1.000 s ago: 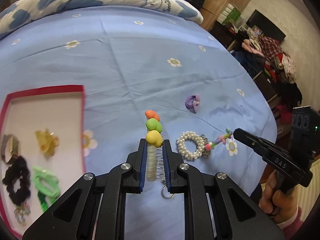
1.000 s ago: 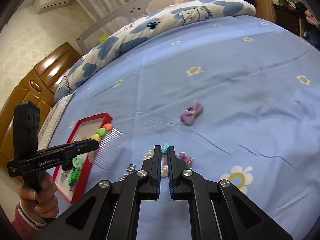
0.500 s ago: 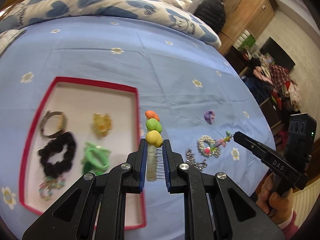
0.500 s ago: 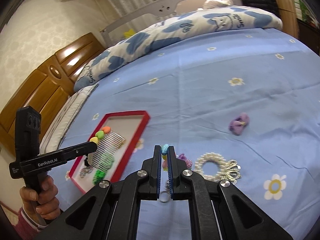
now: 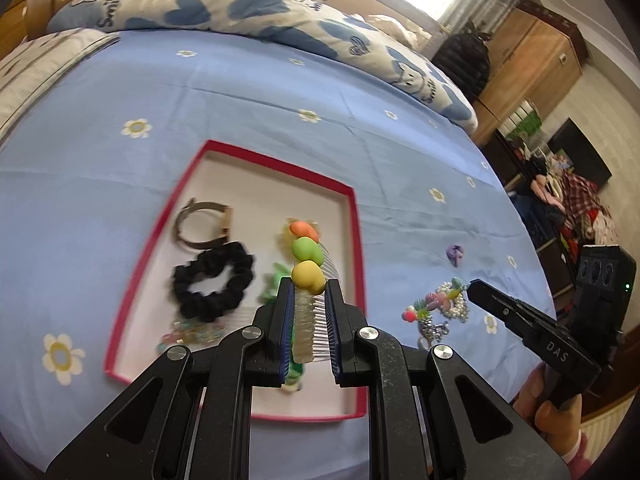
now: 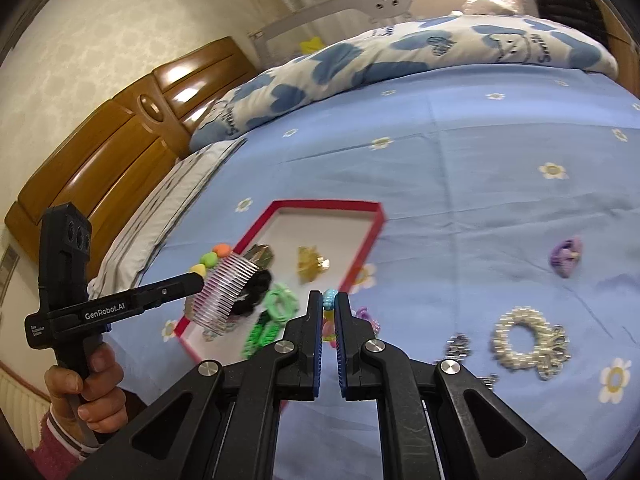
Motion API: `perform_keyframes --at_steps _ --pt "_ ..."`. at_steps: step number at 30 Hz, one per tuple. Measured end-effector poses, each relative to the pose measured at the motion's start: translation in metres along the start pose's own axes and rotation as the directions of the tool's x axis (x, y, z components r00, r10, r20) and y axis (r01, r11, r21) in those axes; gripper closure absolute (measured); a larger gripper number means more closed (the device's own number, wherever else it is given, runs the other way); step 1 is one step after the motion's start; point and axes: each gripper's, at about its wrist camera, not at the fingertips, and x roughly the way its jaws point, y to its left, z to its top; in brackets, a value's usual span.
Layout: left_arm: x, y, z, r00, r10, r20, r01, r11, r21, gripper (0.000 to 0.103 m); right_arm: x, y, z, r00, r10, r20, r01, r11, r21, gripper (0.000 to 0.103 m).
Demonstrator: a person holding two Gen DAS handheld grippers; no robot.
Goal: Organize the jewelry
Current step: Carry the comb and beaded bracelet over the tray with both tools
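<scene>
Left gripper (image 5: 307,300) clamps hair comb (image 5: 306,264) above red tray (image 5: 353,216); right gripper (image 6: 329,312) pinches beaded charm (image 6: 329,300) near tray's right. Lower comb flat into bare far-right space, then release.

Black left gripper (image 5: 307,300) with blue pads, silver screws, pink sleeve (image 6: 60,436)

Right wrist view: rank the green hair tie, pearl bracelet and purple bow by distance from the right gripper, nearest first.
1. Green plastic hair tie: just left of the right gripper, at the near end of the red-rimmed tray.
2. White pearl bracelet: farther out to the right, on the blue sheet.
3. Purple fabric bow: farthest, right and beyond the bracelet.
</scene>
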Motion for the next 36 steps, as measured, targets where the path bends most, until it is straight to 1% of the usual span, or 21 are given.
perform_keyframes --at_steps 7,16,22,27,36 --pt "-0.009 0.028 -0.009 1.000 0.022 0.003 -0.022 0.998 -0.053 0.090 0.021 0.032 0.000 0.998 0.055 -0.033 -0.057 0.998 -0.040 0.098" --pt "-0.001 0.050 -0.016 0.999 0.045 -0.024 -0.047 0.994 -0.094 0.090 0.052 0.062 0.003 0.993 0.101 -0.069 -0.106 0.991 -0.078 0.098" --pt "0.015 0.061 -0.016 0.998 0.052 -0.048 -0.057 0.992 -0.109 0.090 0.079 0.064 0.001 0.989 0.105 -0.109 -0.112 0.991 -0.067 0.098" --pt "0.030 0.069 -0.020 0.994 0.076 -0.077 -0.084 0.990 -0.111 0.090 0.098 0.059 -0.006 0.983 0.097 -0.154 -0.105 0.993 -0.046 0.098" --pt "0.034 0.075 -0.026 0.992 0.080 -0.095 -0.091 0.989 -0.114 0.089 0.118 0.052 -0.029 0.967 0.092 -0.238 -0.101 0.995 -0.027 0.097"
